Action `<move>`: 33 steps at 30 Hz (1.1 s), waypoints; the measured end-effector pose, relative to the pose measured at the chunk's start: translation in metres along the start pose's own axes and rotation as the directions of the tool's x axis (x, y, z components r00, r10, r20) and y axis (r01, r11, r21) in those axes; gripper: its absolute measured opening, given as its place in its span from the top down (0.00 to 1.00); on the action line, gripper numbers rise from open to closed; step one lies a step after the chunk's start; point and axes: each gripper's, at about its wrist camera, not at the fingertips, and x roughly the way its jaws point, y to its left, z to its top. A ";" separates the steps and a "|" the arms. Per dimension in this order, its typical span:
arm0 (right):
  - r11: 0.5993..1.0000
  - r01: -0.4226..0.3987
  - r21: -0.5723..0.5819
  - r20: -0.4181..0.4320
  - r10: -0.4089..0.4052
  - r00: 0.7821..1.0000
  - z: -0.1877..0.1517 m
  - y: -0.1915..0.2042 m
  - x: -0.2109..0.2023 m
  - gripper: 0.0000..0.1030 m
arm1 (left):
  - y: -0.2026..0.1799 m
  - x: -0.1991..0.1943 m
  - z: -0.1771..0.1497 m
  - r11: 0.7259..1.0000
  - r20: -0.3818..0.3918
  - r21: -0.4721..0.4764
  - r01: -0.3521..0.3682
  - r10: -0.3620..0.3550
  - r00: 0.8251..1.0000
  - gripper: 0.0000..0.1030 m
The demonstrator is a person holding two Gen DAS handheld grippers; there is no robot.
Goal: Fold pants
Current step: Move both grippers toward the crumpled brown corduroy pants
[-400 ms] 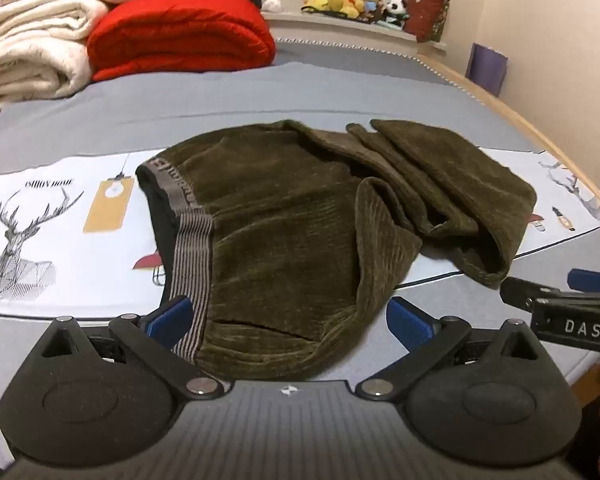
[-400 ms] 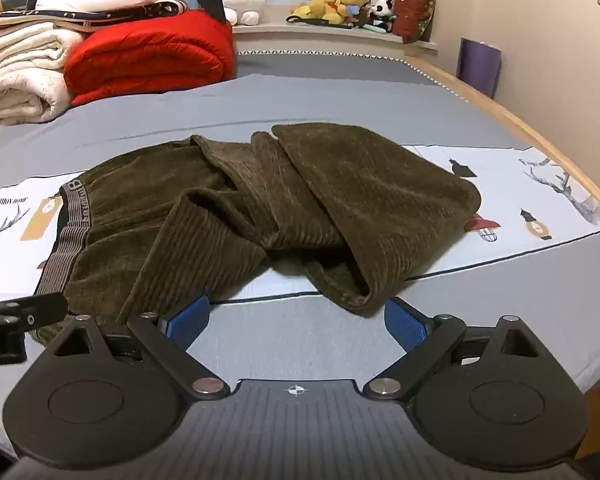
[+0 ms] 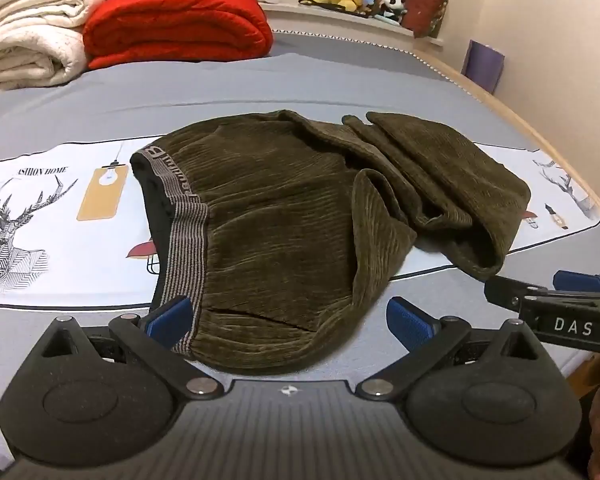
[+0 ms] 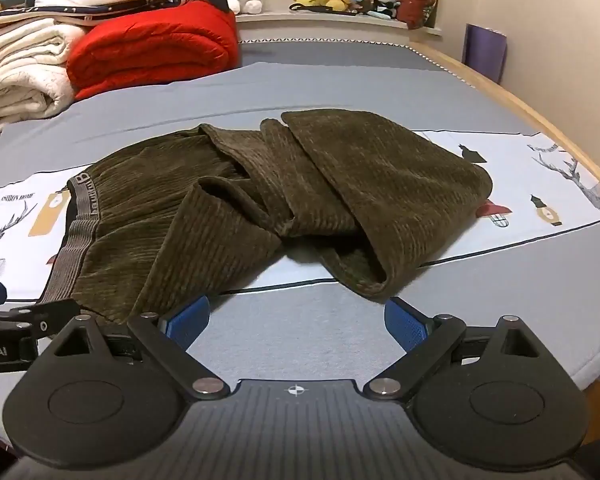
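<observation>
Left wrist view: the left gripper (image 3: 290,316) is spread wide and empty, its fingers flanking the near edge of the pants (image 3: 284,232), which lie rumpled on the bed (image 3: 300,80) just ahead, likely lined up for a pinch beside the waistband (image 3: 186,236). Against the earlier frame it sits slightly closer.

Right wrist view: the right gripper (image 4: 296,320) is likewise released, facing the bunched legs just ahead; little has shifted.

- Left wrist view looks low from the bed's (image 3: 300,80) near edge, close over the pants' (image 3: 284,216) waistband end
- Right wrist view faces likewise, nearer the folded legs
- Both share pants (image 4: 260,200), red quilt (image 3: 176,20) and windowsill
</observation>
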 end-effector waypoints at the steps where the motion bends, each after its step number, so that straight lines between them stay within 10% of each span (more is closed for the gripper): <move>1: 1.000 -0.001 -0.001 0.000 0.001 1.000 0.000 0.001 -0.001 0.08 | -0.001 0.000 0.000 1.000 -0.001 0.001 -0.001 0.001 1.000 0.00; 33: 1.000 -0.024 0.007 -0.026 0.025 0.999 -0.002 0.002 0.002 0.08 | 0.008 -0.006 0.000 0.999 0.066 -0.027 0.016 -0.015 0.998 0.00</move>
